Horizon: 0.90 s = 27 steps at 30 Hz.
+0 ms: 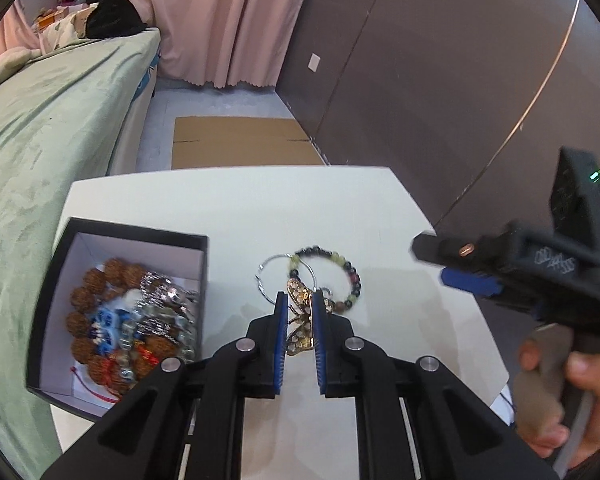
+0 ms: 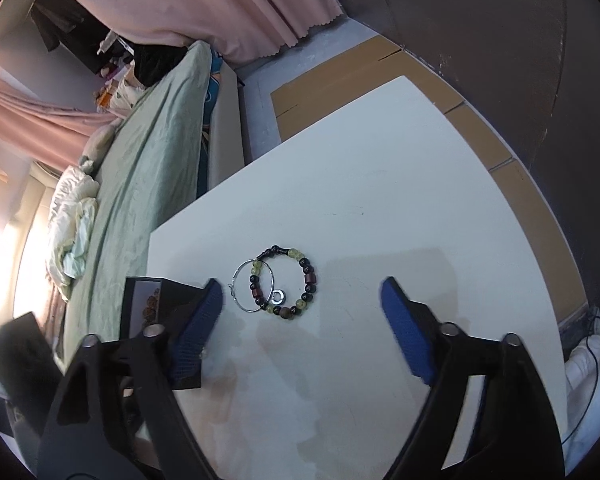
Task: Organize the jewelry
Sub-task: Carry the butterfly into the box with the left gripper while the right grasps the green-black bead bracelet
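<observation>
My left gripper (image 1: 300, 300) is shut on a gold butterfly ornament (image 1: 299, 322) and holds it above the white table (image 1: 236, 208). Behind it on the table lie a silver hoop (image 1: 278, 278) and a dark and green bead bracelet (image 1: 342, 276). A black box (image 1: 116, 312) at the left holds brown bead bracelets and other jewelry. My right gripper (image 2: 302, 300) is open and empty, above the table just short of the hoop (image 2: 252, 286), the bracelet (image 2: 288, 284) and a small silver ring (image 2: 278, 297). The box (image 2: 148, 300) shows partly behind the left finger.
A bed with a green cover (image 1: 40, 140) runs along the table's left side. Flat cardboard (image 1: 240, 142) lies on the floor beyond the table's far edge. A dark wall (image 1: 440, 80) stands at the right. Cables (image 2: 592, 344) lie by the table's right edge.
</observation>
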{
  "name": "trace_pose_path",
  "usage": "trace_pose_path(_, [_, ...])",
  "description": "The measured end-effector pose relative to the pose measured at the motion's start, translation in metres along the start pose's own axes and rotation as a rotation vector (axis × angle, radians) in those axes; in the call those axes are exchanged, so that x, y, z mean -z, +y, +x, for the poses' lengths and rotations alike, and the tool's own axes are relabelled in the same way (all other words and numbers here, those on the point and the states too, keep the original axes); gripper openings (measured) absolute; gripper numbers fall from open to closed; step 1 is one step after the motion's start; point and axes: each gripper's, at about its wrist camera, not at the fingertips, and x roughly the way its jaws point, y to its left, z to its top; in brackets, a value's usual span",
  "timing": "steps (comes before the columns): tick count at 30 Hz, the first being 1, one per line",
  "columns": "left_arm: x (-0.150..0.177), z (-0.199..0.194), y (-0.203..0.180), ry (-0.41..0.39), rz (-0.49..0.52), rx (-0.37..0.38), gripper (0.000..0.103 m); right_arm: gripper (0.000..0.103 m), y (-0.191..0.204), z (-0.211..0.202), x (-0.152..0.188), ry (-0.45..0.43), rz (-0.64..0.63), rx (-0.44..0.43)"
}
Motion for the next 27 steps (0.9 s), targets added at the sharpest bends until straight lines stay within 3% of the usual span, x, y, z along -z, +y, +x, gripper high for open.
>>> trace_pose_path(9, [-0.011, -0.033, 0.027, -0.060, -0.057, 0.021, 0.010, 0.050, 0.021, 0.035, -0.002, 0.038, -0.079, 0.074])
trace_pose_path(19, [-0.013, -0.060, 0.060, -0.102, -0.130, 0.012, 0.010, 0.041, 0.033, 0.070, -0.003, 0.049, -0.175, 0.207])
trace_pose_path(22, [-0.013, -0.064, 0.066, -0.109, -0.145, 0.010, 0.010, 0.029, 0.038, 0.077, -0.002, 0.037, -0.212, 0.248])
trace_pose_path(25, [-0.013, -0.069, 0.073, -0.114, -0.160, 0.009, 0.010, 0.010, 0.046, 0.083, 0.002, 0.034, -0.277, 0.327])
trace_pose_path(27, [-0.013, -0.072, 0.078, -0.114, -0.167, 0.008, 0.010, 0.009, 0.045, 0.083, 0.002, 0.044, -0.265, 0.321])
